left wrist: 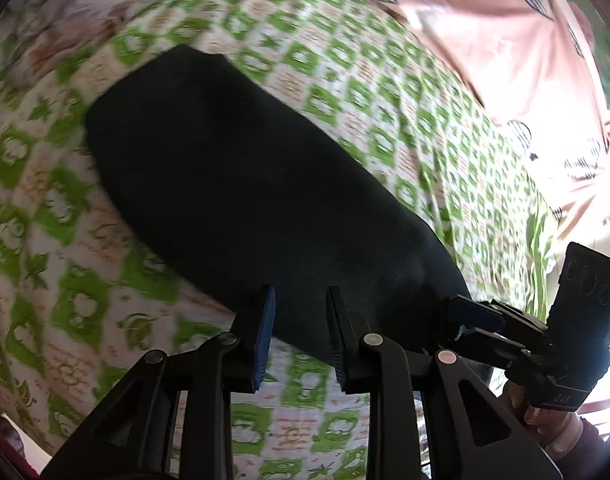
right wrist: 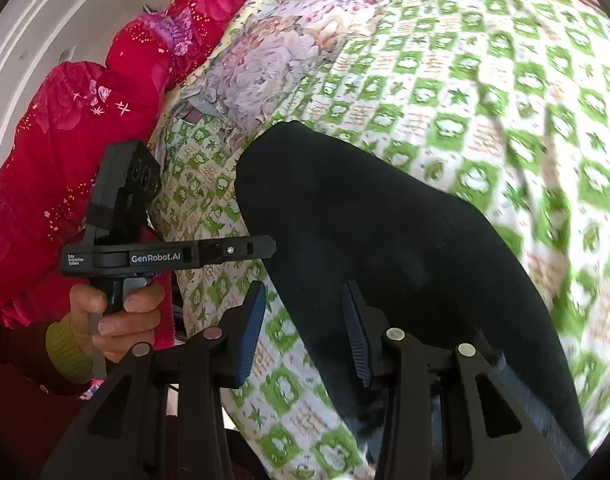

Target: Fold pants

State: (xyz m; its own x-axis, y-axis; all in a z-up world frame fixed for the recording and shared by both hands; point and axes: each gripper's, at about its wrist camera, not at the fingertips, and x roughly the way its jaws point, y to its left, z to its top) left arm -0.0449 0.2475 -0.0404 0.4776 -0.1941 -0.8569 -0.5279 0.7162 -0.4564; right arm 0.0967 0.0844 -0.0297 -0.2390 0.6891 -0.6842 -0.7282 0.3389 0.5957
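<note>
Pants (left wrist: pixel 241 184), black and apparently already doubled into a long narrow band, lie flat on the bed (left wrist: pixel 405 120), stretched across its green-and-white checked cover. Judging by the drape, the cloth is soft, limp and light; it should bend wherever it is lifted, sag between two holds, and slip little on the cotton cover. The best holds look to be the two corners of the near end, pinched through all layers so the stack stays together when carried over toward the far end. The left tongs (left wrist: pixel 299 336) hover over the near edge of the pants, jaws apart, with nothing pinched between the blue pads. The right tongs (right wrist: pixel 305 332) stand apart too, one finger over the pants and the other over the cover beside them; cloth lies beneath the gap, but the pads do not appear to press it. Beyond the far end of the pants sit a pale floral quilt (right wrist: pixel 265 52) and, to one side, a bright red flowered blanket (right wrist: pixel 65 128). A pink patterned fabric (left wrist: pixel 505 40) lies past the pants on the opposite side.
</note>
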